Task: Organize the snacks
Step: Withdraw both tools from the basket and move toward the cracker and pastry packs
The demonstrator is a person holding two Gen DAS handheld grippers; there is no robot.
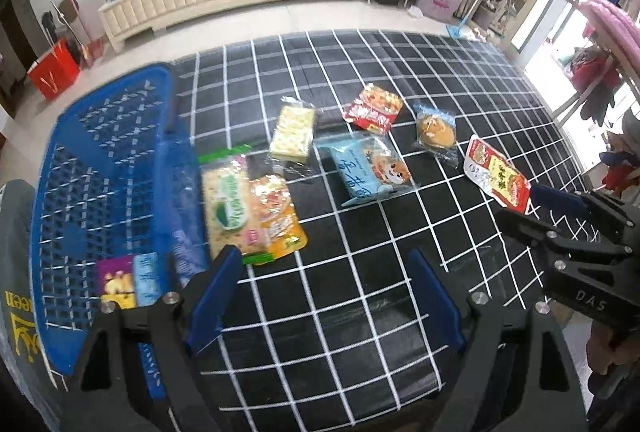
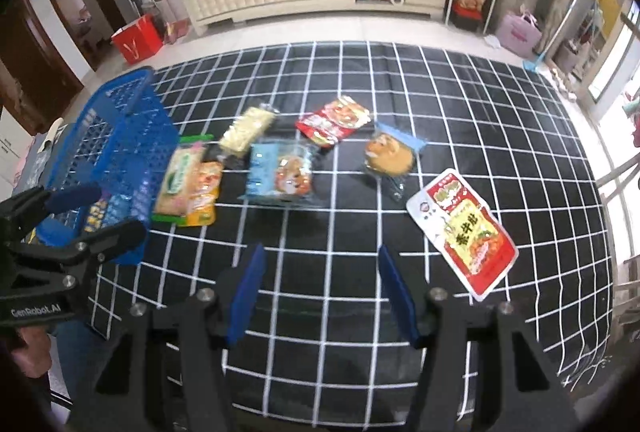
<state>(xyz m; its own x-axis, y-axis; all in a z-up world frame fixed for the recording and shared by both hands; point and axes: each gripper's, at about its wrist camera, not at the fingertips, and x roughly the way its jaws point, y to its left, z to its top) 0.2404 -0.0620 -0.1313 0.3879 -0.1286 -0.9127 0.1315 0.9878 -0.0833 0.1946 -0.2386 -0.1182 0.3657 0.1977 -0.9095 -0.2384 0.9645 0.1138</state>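
Snacks point(image 2: 280, 172) beyond empty fingers point(image 2: 248, 288)

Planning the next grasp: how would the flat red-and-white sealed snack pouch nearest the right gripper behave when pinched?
The flat red-and-white sealed snack pouch looks thin, so probably light and floppy. Its glossy film may slip. Lying flush on the black grid-patterned cloth, its edge seems hard to catch.

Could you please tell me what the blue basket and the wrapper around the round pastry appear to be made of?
The blue basket looks like rigid moulded plastic, judging by its even lattice of holes and faint sheen. The round pastry's wrapper seems to be thin clear film with blue ends: the brown pastry shows through it, and it crinkles and glints.
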